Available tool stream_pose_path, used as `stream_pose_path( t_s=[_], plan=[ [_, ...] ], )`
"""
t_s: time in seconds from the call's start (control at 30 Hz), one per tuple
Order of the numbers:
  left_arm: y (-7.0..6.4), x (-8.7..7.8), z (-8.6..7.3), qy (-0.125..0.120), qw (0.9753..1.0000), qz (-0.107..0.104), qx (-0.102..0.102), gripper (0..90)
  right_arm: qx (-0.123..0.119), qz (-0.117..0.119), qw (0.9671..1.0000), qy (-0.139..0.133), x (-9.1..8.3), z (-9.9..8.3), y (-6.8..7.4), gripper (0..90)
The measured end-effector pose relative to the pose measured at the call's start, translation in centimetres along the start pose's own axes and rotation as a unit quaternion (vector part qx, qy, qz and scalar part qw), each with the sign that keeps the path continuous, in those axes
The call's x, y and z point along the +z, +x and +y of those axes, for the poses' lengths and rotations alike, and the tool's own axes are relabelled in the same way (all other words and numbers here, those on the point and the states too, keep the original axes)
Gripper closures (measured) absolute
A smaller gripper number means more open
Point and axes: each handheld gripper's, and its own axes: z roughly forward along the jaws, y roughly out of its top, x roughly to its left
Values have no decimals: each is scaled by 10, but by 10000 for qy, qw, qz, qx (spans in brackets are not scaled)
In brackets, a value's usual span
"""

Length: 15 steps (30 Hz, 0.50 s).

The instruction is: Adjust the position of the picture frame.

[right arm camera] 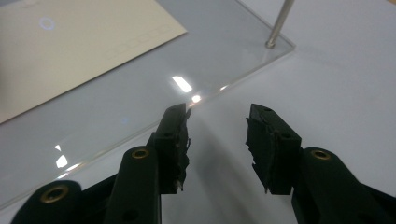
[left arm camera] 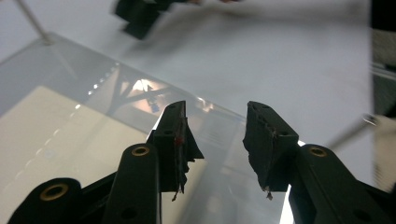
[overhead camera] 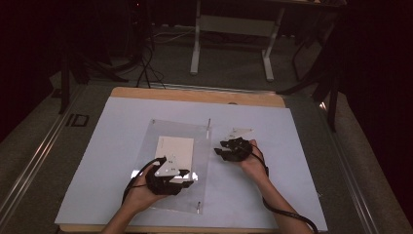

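nearest, the left gripper [overhead camera: 168, 178] hovers over the near right part of the clear acrylic sheet [overhead camera: 146, 146], jaws spread and holding nothing. the sheet lies flat mid-table with a cream card [overhead camera: 174, 148] on or under it. just right of its edge, the right gripper [overhead camera: 233, 148] also has its jaws spread. the sheet looks stiff, light, slippery; best pinched at the right edge [right arm camera: 154, 122], away from the far metal post [right arm camera: 279, 22].

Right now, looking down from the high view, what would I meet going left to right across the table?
Left claw over the clear sheet → cream card → thin metal post → right claw.
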Motion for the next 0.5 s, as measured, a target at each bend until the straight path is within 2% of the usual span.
stream_pose_path(
  t_s=[0.07,0.17,0.23,0.3,0.4,0.5],
  plan=[
    [6,3,1,-47,9999,66,-88,590,-63,32,10000,-3,-5,-2,3,571],
    [15,7,3,8,9994,253,-236,608,-90,80,9999,20,-11,-5,7,568],
    [18,8,4,-17,9993,257,-287,613,-94,136,9999,-1,-15,-7,10,567],
    [26,11,8,-49,9984,348,-454,612,-121,178,9998,-22,-18,-9,13,564],
    [37,15,10,-62,9975,404,-583,608,-156,261,9995,-55,-24,-13,19,561],
    [46,19,14,-58,9968,470,-648,608,-207,311,9993,-88,-29,-18,25,559]
  ],
)
